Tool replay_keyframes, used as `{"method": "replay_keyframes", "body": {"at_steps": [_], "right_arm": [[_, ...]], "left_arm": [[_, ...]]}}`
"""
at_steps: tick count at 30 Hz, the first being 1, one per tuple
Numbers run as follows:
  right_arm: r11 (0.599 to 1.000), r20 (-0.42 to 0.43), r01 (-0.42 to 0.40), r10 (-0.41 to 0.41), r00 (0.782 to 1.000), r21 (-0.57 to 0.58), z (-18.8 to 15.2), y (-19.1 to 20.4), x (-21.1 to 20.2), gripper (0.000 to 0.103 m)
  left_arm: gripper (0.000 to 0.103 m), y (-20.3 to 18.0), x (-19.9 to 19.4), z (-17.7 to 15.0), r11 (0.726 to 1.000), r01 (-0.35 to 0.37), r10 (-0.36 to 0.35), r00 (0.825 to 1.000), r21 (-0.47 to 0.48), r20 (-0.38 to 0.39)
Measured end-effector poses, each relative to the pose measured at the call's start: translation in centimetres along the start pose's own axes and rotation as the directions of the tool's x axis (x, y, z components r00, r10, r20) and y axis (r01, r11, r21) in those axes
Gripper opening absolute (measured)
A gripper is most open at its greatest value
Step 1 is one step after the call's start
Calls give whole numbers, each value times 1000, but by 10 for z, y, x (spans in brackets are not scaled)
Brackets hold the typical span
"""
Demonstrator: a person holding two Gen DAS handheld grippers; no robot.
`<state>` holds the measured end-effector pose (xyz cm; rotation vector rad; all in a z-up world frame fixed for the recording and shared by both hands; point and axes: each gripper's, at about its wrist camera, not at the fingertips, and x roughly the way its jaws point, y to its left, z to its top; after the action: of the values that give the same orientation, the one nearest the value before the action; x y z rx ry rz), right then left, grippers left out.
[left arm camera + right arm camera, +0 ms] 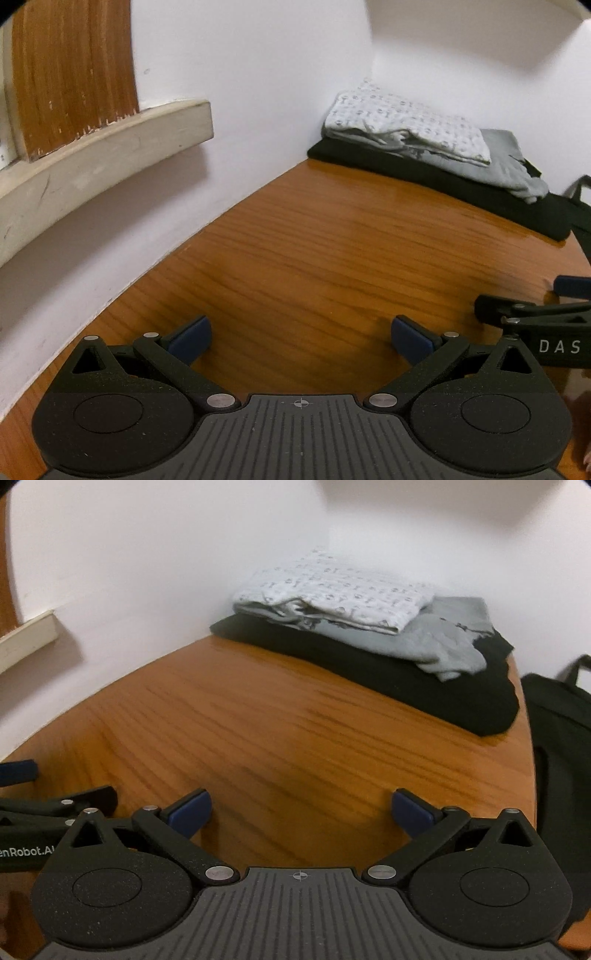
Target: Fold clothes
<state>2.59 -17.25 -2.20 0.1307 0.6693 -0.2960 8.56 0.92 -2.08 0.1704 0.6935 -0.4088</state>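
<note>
Both grippers, left (301, 338) and right (301, 812), hover side by side over bare table (280, 731), blue-padded fingers spread wide, holding nothing. Clothes (354, 627) lie stacked at the far corner against the wall: patterned white cloth on grey, on black. A dark bag (561, 720) sits right of the table.

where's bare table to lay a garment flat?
Bare wood runs from both open grippers, left gripper and right gripper, up to the clothes stack, bounded left by the wall. The far corner is crowded; a black bag sits off the table's right edge.
</note>
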Motion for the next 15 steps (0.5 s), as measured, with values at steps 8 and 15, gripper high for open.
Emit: {"method": "replay_keyframes", "body": {"at_steps": [8,15], "right_arm": [[1000,0,-10,10,1000,-8,-2,-2,-3,103],[1000,0,-9,9,1000,-9,-1,-1,-3,103]], "left_arm": [[103,3,1,2,1000,1,-1,1000,1,-1],[103,3,1,3,1000,0,0,1000,3,-1]]}}
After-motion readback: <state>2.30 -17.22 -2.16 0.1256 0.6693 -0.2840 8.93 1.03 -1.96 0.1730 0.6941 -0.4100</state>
